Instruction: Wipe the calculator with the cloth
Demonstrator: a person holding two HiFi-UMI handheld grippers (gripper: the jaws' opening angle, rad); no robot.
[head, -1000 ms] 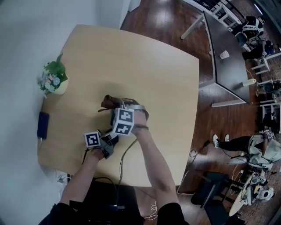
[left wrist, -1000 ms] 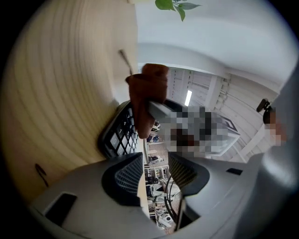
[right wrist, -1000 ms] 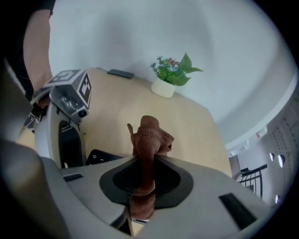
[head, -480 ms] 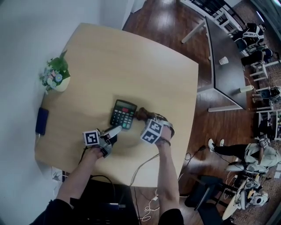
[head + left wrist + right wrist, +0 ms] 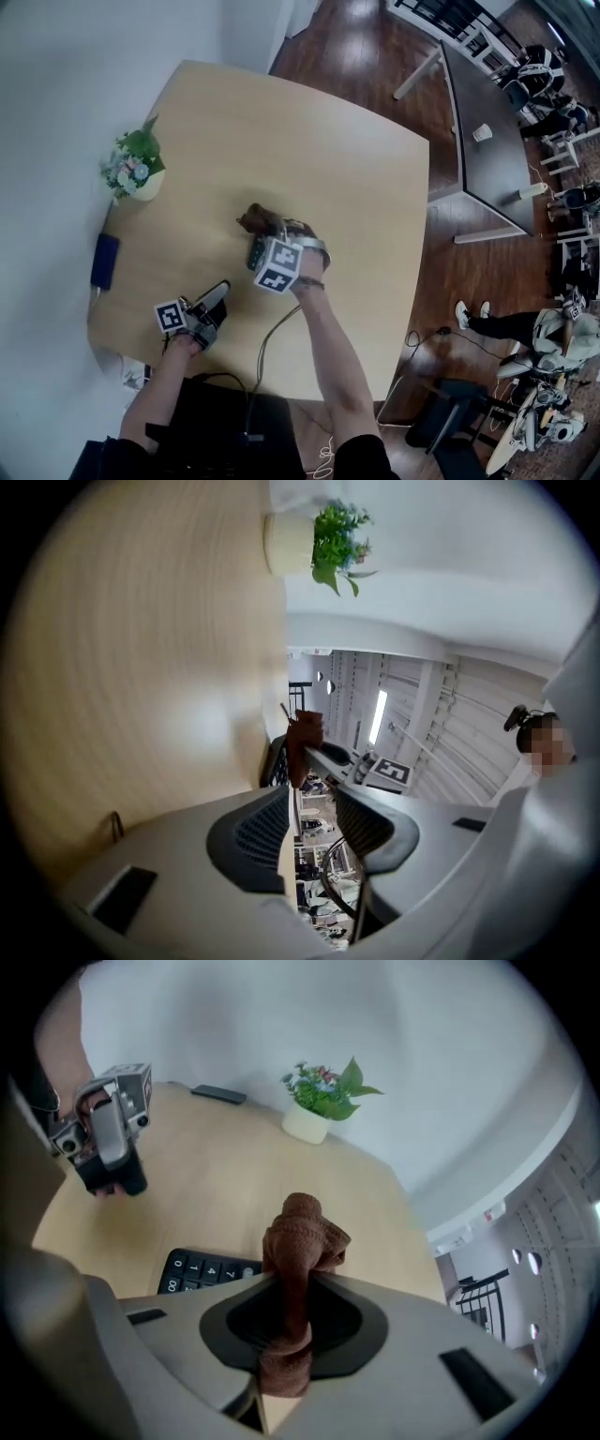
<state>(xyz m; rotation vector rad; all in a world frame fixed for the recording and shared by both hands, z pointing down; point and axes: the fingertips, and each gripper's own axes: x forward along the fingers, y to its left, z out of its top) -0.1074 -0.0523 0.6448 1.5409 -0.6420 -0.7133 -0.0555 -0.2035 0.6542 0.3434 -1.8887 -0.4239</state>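
The brown cloth [image 5: 251, 220] [image 5: 298, 1232] is bunched and clamped in my right gripper [image 5: 266, 229] [image 5: 292, 1309], which points steeply down over the black calculator [image 5: 253, 253] [image 5: 202, 1271]. The cloth's free end hangs over the calculator's far part. Most of the calculator is hidden under the gripper; only a strip of keys shows. My left gripper [image 5: 214, 298] [image 5: 314, 825] lies level near the table's front left, apart from the calculator, its jaws parted with nothing between them. The left gripper view shows the cloth [image 5: 302, 742] and the calculator's dark edge [image 5: 274, 763] ahead.
A small potted plant [image 5: 133, 167] [image 5: 323, 1096] stands at the table's left edge by the wall, with a dark flat device [image 5: 105, 260] [image 5: 217, 1094] nearer me. The wooden table [image 5: 328, 141] has a cable running off its front edge. Desks and chairs stand far right.
The right gripper swept the cloth right off the calculator, then back left over it. The left gripper drew back from the calculator's near edge toward the front left.
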